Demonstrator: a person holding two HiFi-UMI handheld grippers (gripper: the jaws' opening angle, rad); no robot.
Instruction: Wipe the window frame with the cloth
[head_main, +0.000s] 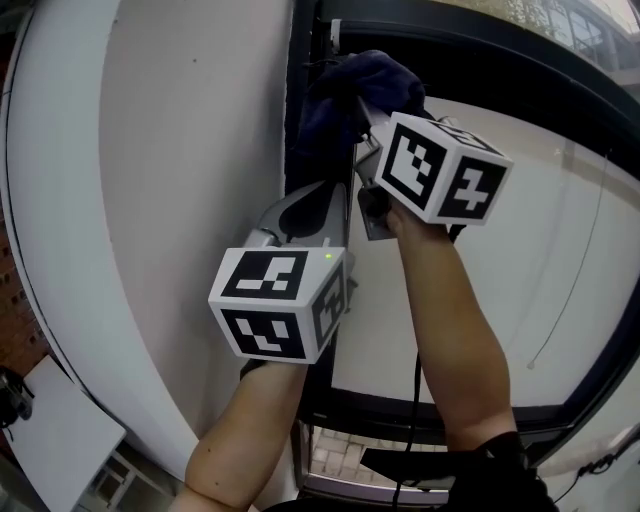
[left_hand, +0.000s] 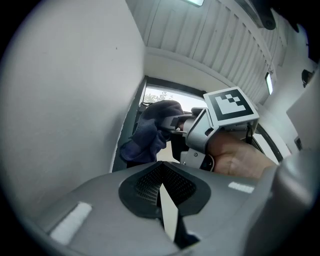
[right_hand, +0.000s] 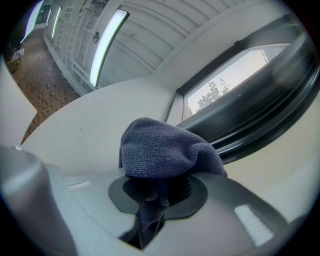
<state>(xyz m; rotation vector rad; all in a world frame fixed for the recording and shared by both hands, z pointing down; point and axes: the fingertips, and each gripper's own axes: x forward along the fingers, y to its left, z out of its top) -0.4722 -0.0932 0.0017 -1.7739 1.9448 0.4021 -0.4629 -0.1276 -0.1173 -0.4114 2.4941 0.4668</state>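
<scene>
A dark blue cloth (head_main: 350, 100) is bunched against the black window frame (head_main: 303, 60), high up beside the white wall. My right gripper (head_main: 365, 120) is shut on the cloth (right_hand: 162, 150), which drapes over its jaws. In the left gripper view the cloth (left_hand: 152, 127) hangs by the frame (left_hand: 131, 125) with the right gripper (left_hand: 175, 125) behind it. My left gripper (head_main: 310, 200) sits just below the cloth along the frame; its jaws (left_hand: 162, 192) are pressed together with nothing between them.
A curved white wall (head_main: 180, 180) runs along the left of the frame. The window pane (head_main: 540, 290) lies to the right, with a thin cord (head_main: 575, 270) hanging across it. The frame's bottom rail (head_main: 400, 410) crosses below my arms.
</scene>
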